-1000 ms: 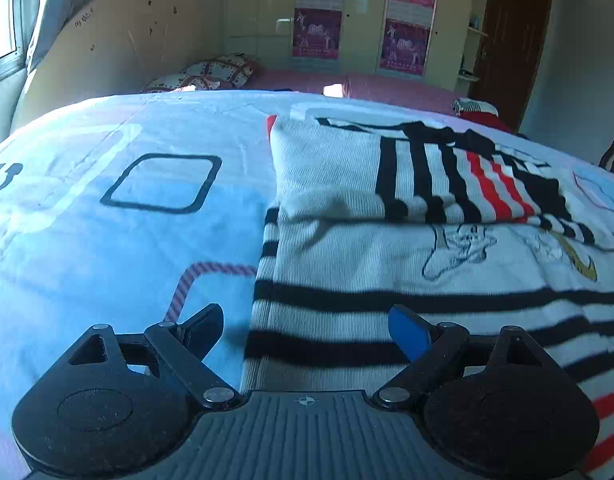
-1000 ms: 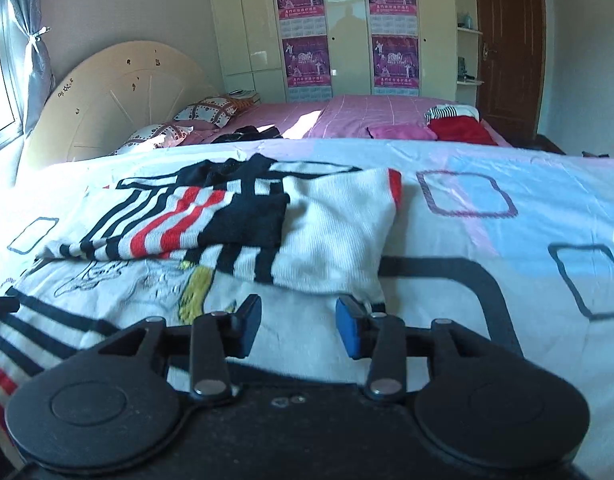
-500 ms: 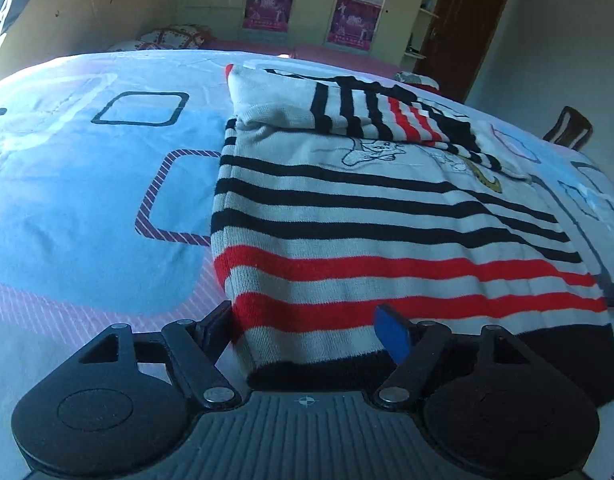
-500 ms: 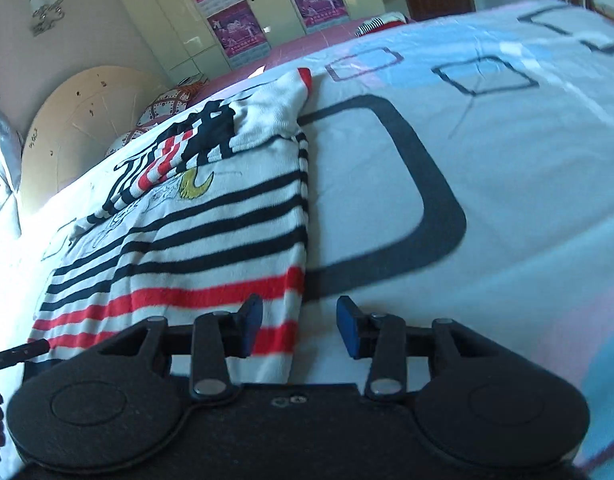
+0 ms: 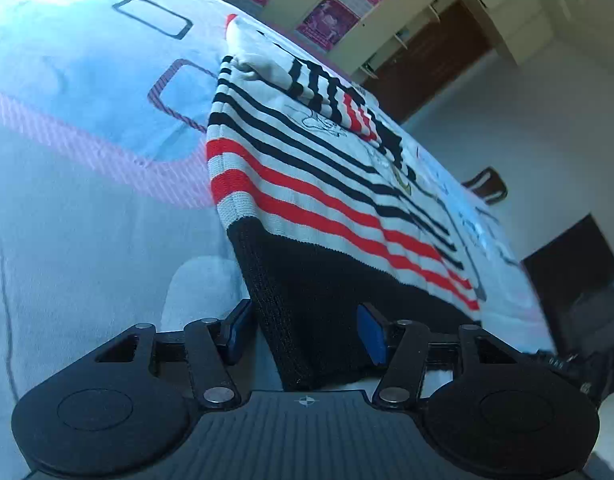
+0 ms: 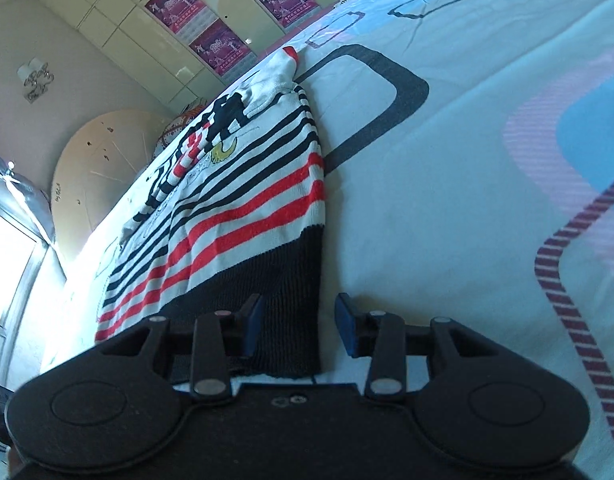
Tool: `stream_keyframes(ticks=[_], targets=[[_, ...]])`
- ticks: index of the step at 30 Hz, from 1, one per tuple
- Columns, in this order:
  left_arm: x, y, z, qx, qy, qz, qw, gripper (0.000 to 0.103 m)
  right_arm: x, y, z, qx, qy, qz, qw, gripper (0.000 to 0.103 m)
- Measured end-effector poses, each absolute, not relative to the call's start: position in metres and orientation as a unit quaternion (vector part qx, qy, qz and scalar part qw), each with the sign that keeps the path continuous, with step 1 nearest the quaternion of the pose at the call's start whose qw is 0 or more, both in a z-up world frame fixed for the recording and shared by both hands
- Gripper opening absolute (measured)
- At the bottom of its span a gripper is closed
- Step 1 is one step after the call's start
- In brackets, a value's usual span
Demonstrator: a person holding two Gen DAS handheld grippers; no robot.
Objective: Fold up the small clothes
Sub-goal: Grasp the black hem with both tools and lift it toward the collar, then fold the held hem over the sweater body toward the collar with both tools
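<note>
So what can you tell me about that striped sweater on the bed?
The sweater is a small knit, white with black and red stripes, a black ribbed hem and a cartoon drawing. It lies flat on the patterned bedspread, sleeves folded across its chest. Each hem corner sits between the open jaws of a tool: left tool, right tool.

A big bed (image 5: 67, 208) is covered with a pale blue and white sheet (image 6: 447, 200). Rounded squares are drawn on the sheet in black, pink and dark red. A striped sweater (image 5: 307, 184) is spread flat on the sheet, with its sleeves folded over its top part.
</note>
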State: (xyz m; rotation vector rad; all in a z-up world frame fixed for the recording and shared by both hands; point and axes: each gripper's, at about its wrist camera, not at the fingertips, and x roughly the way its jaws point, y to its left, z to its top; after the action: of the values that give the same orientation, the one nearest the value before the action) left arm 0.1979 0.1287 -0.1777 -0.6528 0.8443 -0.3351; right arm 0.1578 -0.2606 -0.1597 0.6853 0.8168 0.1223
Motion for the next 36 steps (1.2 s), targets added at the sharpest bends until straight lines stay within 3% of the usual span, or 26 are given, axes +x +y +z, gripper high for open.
stream_keyframes(ticks=[4,10,11,14,15,17,25,30,36], targets=[[0.201,0.142,-0.192,-0.363,0.394,-0.16,0.829,0.042,0.161,-0.265,-0.167,0.361,0.383,0.063,0.848,0.039],[0.219,0.132,-0.191,-0.336,0.396,-0.173,0.837,0.042,0.183,-0.266,-0.173,0.374,0.392,0.097,0.835,0.036],[0.221,0.131,-0.191,-0.334,0.395,-0.173,0.838,0.042,0.186,-0.264,-0.174,0.371,0.396,0.105,0.833,0.034],[0.224,0.125,-0.186,-0.303,0.394,-0.173,0.851,0.042,0.193,-0.255,-0.176,0.349,0.414,0.112,0.833,0.01],[0.225,0.12,-0.181,-0.28,0.395,-0.168,0.859,0.041,0.194,-0.252,-0.176,0.341,0.416,0.109,0.836,0.008],[0.227,0.109,-0.173,-0.218,0.405,-0.137,0.877,0.006,0.192,-0.249,-0.174,0.329,0.411,0.107,0.844,0.008],[0.21,0.109,-0.136,-0.162,0.36,-0.13,0.91,0.005,0.177,-0.246,-0.128,0.281,0.36,0.125,0.881,0.007],[0.207,0.113,-0.165,-0.131,0.386,-0.106,0.907,0.005,0.185,-0.248,-0.164,0.241,0.419,0.089,0.871,0.006],[0.205,0.112,-0.165,-0.133,0.382,-0.1,0.909,0.005,0.178,-0.251,-0.169,0.269,0.399,0.088,0.872,0.007]])
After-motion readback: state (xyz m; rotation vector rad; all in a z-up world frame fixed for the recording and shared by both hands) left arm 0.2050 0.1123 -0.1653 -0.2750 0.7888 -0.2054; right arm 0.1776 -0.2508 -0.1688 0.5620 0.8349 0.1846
